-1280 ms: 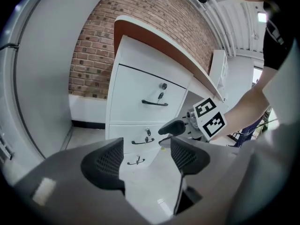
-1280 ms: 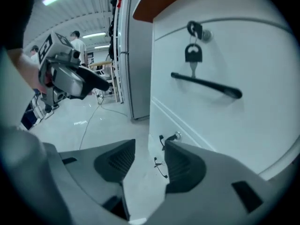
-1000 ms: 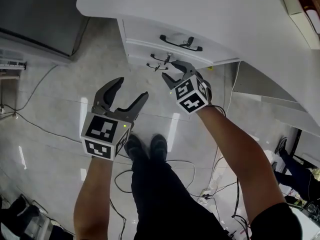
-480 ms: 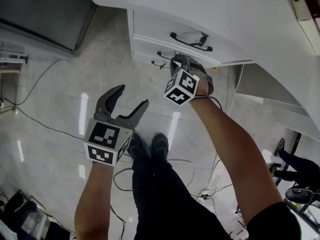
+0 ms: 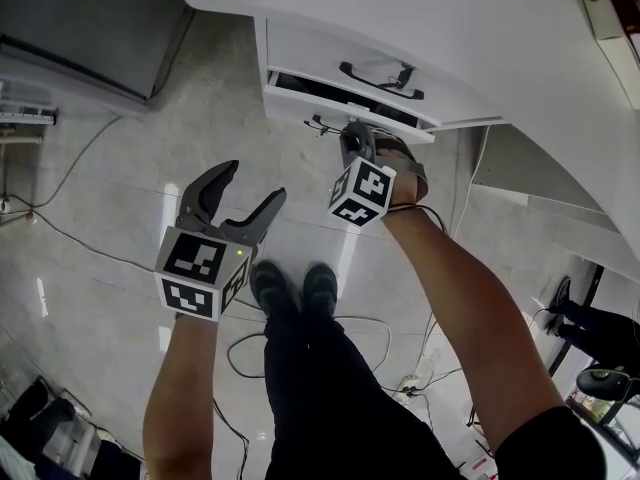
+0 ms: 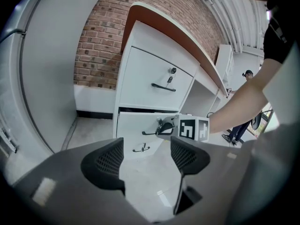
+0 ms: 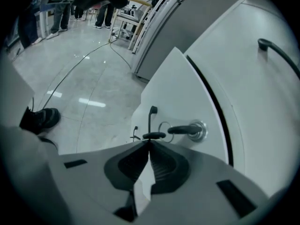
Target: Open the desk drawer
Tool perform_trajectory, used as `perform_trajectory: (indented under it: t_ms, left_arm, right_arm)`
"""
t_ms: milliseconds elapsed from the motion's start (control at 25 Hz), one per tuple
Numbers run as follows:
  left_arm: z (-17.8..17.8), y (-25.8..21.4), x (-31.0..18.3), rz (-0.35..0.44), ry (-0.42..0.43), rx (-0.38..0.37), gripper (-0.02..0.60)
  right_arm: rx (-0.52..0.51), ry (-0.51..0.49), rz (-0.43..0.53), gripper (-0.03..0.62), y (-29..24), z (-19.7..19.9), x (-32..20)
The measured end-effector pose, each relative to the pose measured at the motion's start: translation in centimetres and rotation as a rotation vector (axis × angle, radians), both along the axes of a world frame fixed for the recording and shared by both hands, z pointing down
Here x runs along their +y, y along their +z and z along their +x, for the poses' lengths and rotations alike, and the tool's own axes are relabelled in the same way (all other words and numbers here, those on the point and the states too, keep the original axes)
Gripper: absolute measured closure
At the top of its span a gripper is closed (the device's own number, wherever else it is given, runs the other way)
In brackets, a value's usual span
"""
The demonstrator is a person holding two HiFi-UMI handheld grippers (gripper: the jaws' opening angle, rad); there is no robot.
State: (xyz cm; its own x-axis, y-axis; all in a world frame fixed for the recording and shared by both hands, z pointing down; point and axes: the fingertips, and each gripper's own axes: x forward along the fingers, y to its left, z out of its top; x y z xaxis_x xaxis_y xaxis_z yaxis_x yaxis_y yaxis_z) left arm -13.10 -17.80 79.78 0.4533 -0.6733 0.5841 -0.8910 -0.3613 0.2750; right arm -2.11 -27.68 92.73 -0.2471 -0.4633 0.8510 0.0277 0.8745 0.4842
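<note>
The white desk (image 5: 400, 18) has stacked drawers below its top. The middle drawer (image 5: 300, 95) stands slightly out, with a dark gap (image 5: 340, 90) above its front. My right gripper (image 5: 352, 134) is shut on this drawer's thin black handle (image 7: 151, 136), its fingertips pressed together around the bar. A key sits in the lock (image 7: 197, 130) beside the handle. In the left gripper view the right gripper (image 6: 161, 125) reaches the drawer front (image 6: 133, 125). My left gripper (image 5: 253, 183) hangs open over the floor, apart from the desk and holding nothing.
The top drawer (image 6: 154, 78) is closed, with its own black handle (image 5: 380, 78). A lower handle (image 6: 140, 149) shows beneath. Cables (image 5: 60, 238) trail over the glossy floor. A grey cabinet (image 5: 80, 28) stands left of the desk. The person's shoes (image 5: 295, 288) are below the grippers.
My right gripper rolled, dropped onto the middle drawer's handle and shut on it. The drawer has come out a little, showing a dark gap. The left gripper drifted slightly.
</note>
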Motion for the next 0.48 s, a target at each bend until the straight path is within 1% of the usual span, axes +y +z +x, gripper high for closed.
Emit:
perform_trajectory:
  t_ms: [160, 360, 480]
  left_arm:
    - [-0.4, 0.2, -1.1, 0.002, 0.040, -0.054, 0.264]
    - [0.1, 1.7, -2.5, -0.017, 0.144, -0.140, 0.264]
    - [0.4, 2.8, -3.3, -0.026, 0.183, -0.194, 0.264]
  right_arm:
    - [-0.033, 0.017, -0.012, 0.576, -0.1, 0.2, 2.6]
    - [-0.079, 0.055, -0.034, 0.574, -0.3, 0.0, 5.5]
    - [-0.114, 0.090, -0.051, 0.574, -0.1, -0.1, 6.6]
